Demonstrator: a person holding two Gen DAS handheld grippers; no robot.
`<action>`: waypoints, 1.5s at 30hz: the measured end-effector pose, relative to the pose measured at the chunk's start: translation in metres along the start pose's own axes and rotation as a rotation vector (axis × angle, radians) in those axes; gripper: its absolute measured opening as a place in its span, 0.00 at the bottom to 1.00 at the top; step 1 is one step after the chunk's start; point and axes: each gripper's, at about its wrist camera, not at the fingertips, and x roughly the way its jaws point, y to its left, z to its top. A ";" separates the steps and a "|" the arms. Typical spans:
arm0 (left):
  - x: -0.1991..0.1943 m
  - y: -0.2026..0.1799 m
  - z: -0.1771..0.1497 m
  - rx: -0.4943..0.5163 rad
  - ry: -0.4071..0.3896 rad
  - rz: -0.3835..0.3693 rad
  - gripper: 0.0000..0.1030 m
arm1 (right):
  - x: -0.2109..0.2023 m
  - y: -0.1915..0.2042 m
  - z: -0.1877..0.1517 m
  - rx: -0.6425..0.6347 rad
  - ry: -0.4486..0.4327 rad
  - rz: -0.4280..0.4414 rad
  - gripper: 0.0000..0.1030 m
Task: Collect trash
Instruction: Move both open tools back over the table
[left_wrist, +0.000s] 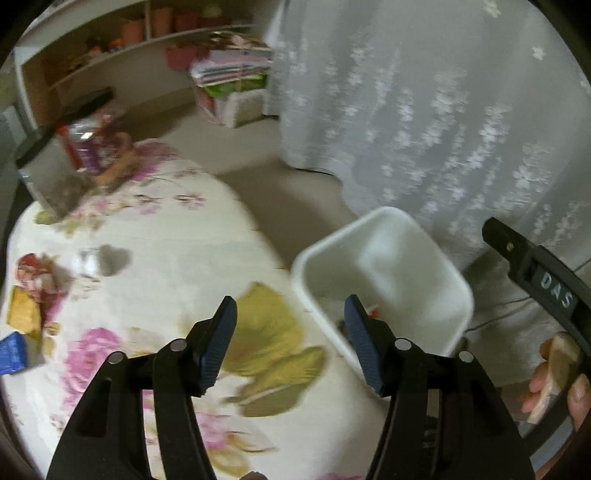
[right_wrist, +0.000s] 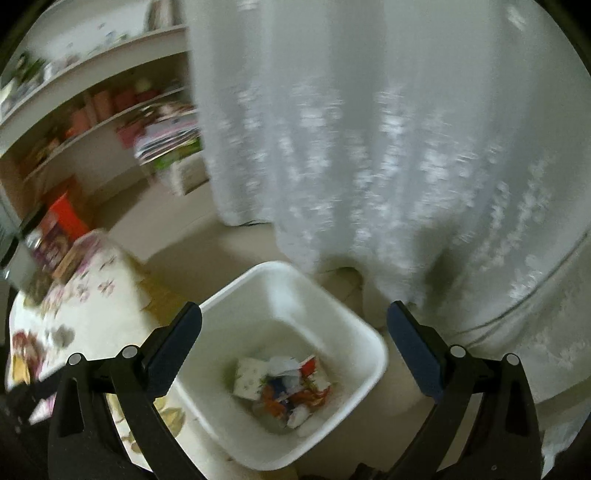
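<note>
Bin (right_wrist: 373, 354) mouth lies open from above; curtain (right_wrist: 369, 147) crowds its far side.

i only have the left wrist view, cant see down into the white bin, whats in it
Observer: The white bin holds a small pile of crumpled wrappers on its bottom; the right wrist view looks straight in.
Operator: is the right gripper holding anything
Observer: No. The right gripper is open and empty above the bin.
Operator: room left in the bin
Observer: Yes, the pile covers only part of the floor, and the walls above it are bare.
</note>
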 end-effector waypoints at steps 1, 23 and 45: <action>-0.002 0.009 -0.002 -0.001 -0.003 0.016 0.61 | 0.000 0.012 -0.002 -0.030 0.000 0.009 0.93; -0.029 0.171 -0.038 -0.247 0.031 0.156 0.65 | -0.017 0.174 -0.041 -0.286 0.012 0.196 0.93; -0.046 0.303 -0.094 -0.278 0.203 0.332 0.79 | -0.021 0.269 -0.072 -0.395 0.082 0.325 0.93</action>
